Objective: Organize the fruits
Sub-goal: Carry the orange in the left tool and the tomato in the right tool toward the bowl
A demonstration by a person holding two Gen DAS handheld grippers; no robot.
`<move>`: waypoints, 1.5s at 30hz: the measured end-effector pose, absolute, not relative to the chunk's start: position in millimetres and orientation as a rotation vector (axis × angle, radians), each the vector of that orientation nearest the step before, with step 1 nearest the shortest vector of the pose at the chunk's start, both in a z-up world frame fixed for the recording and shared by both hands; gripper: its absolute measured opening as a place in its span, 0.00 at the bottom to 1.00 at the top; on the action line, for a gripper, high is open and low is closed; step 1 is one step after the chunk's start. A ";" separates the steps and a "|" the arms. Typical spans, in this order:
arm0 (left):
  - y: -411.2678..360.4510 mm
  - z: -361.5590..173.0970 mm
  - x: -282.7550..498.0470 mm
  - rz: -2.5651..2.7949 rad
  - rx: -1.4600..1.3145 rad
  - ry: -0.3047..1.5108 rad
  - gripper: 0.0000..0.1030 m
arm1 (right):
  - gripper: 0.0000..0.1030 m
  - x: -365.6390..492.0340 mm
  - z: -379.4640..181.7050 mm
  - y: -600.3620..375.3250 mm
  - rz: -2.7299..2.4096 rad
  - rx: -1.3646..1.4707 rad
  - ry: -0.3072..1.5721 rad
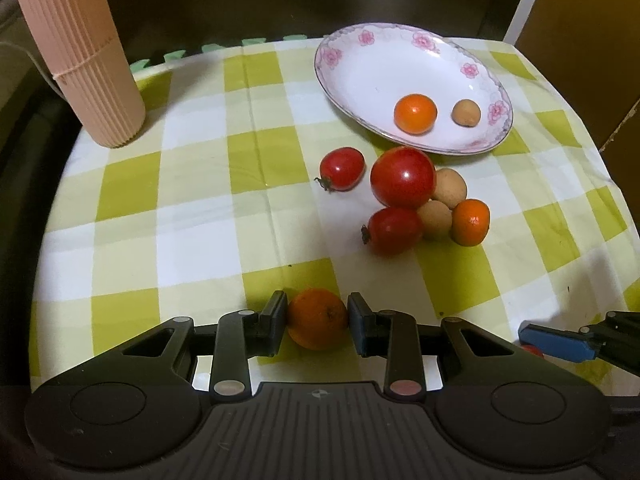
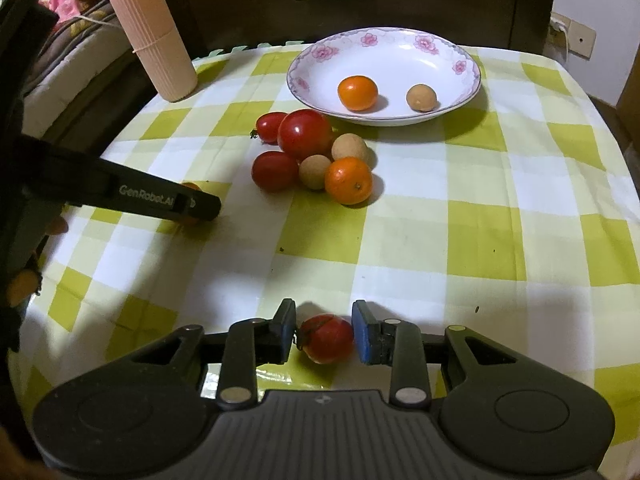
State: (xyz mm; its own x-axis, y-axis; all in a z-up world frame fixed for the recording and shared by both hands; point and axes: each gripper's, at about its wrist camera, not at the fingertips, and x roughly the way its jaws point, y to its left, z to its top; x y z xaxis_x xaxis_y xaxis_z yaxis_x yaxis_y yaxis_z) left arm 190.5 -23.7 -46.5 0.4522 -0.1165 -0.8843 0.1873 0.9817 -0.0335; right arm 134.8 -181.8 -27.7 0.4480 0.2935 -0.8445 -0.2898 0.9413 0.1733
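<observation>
A: Start big. The table [image 2: 460,240] with the green check cloth carries everything, and the flowered plate [image 2: 384,114] sits at the far side with one small orange [image 2: 357,93] and one tan fruit [image 2: 421,97] already in it.

B: And the pink ribbed tube [image 2: 154,36] stands off at the far left corner, out of the way. Then the heap just in front of the plate?

A: Yes: a big red tomato [image 2: 305,133], two smaller ones touching it, two tan fruits and another orange [image 2: 348,180], all bunched together.

B: What about the grippers?

A: The left gripper [image 1: 317,318] has an orange fruit [image 1: 317,319] between its fingers; both pads look pressed against it, so I'd call that clamped. The right gripper [image 2: 324,334] has a small red tomato [image 2: 328,338] between its fingers. The right pad touches it; on the stem side I can't tell whether there's contact, so whether it's truly gripped is unclear.

B: So both loads are near the front edge, well apart from the plate.

A: I'd squeeze the tomato gently, since it looks soft, then lift clear of the heap and come over the plate's rim from above, one gripper at a time, setting each fruit in the bare white part so nothing rolls.
</observation>
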 end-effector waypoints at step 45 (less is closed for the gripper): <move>-34.6 -19.8 187.8 -0.239 0.050 1.015 0.39 | 0.29 161.4 9.7 -178.8 0.298 0.012 0.947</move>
